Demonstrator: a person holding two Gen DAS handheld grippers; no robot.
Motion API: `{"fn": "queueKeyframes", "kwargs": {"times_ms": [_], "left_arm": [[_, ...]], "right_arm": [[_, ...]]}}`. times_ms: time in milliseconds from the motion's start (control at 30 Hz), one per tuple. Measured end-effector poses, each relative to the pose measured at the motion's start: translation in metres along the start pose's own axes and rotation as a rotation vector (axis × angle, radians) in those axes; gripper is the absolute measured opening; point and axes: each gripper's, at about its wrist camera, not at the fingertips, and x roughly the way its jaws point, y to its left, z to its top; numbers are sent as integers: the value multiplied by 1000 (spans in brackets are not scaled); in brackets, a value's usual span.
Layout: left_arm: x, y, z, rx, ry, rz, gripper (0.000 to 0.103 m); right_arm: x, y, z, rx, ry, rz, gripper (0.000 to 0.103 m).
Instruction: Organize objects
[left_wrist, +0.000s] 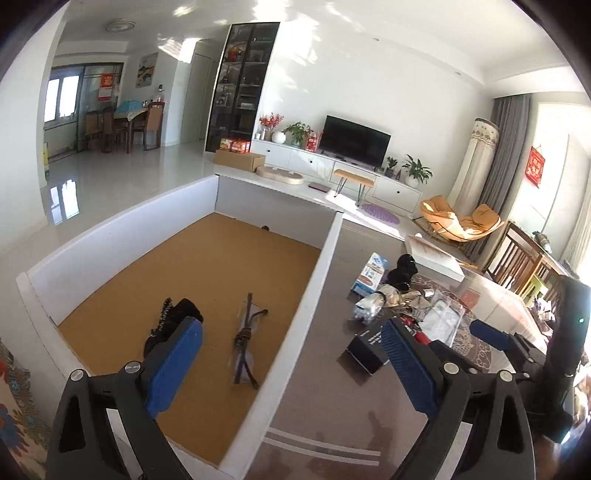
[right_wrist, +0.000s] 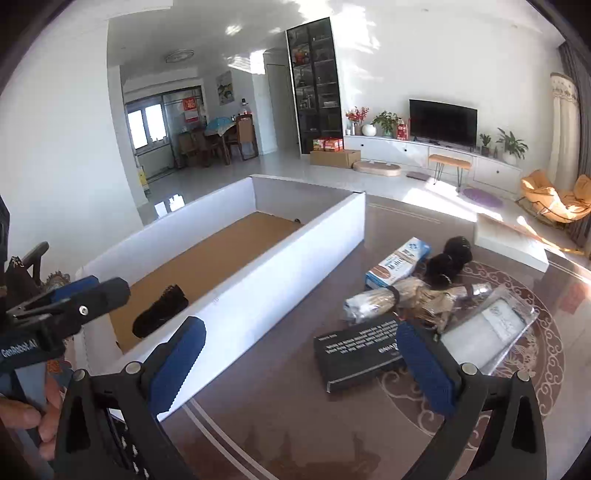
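Both tools, the left tool (left_wrist: 291, 356) and right tool (right_wrist: 301, 360), gape empty, evidently between pickups, since a black fabric bundle (left_wrist: 173, 323) already lies in the white cork-floored box (left_wrist: 314, 295) while the flat black printed carton (right_wrist: 356, 350) waits on the patterned rug (right_wrist: 280, 406) nearby.

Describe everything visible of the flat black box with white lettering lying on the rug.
The flat black rectangular box, seemingly cardboard, lies flat on the patterned brown rug, right of the white-walled bin. White text lines on its top face read upside down from the right wrist view. Its far edge meets the pile of wrapped packages; the open right gripper stands in front of it, one blue pad overlapping its near corner, contact unclear.
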Motion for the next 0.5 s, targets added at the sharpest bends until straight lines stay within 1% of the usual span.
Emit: {"fn": "queueKeyframes", "kwargs": {"times_ms": [100,167,233,300,367,400,500], "left_arm": [[-10,-38,-15,66,-19,-127,99],[-12,-63,-28,118,-11,-197,99],[-5,-86,-42,165,31,-252,99],[6,-107,-60,195,89,-300,99],[19,-121,-82,215,148,-332,99],[25,-125,-92,227,174,-334,99],[45,-129,-112,271,223,-301,99]], "right_arm": [[-15,-51,-43,40,72,-137,103],[-23,-78,-74,78,133,-212,103],[-28,-99,-99,128,187,-265,103],[-32,-118,-121,171,222,-305,103],[-39,-126,-135,193,234,-336,103],[-40,-131,-140,199,239,-343,103],[-37,-136,-139,205,239,-351,103]]}}
